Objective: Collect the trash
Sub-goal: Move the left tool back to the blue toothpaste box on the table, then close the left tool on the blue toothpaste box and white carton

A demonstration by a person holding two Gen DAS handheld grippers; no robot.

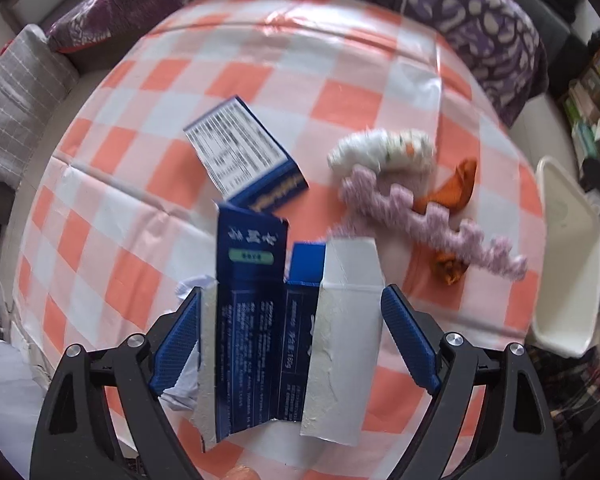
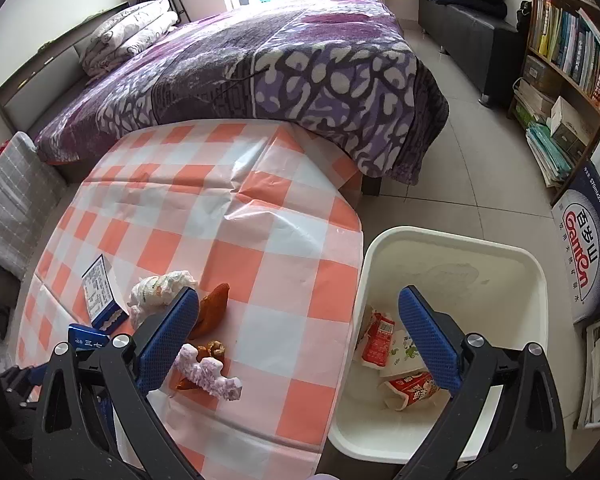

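Cartons lay in the white plastic bin (image 2: 452, 256) already, while the left gripper (image 1: 290, 320) pinched a flattened blue cardboard box (image 1: 256, 320) and the right gripper (image 2: 296, 344) hung spread, empty.

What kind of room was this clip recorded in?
Most likely a home bedroom. A bed with a purple patterned blanket stands behind the checkered-cloth table, folded bedding lies at its head, and a bookshelf full of books lines the right wall.

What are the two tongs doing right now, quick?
Left tongs: around a torn-open blue carton; whether they squeeze it cannot be told.
Right tongs: open, holding nothing, above the white trash bin.
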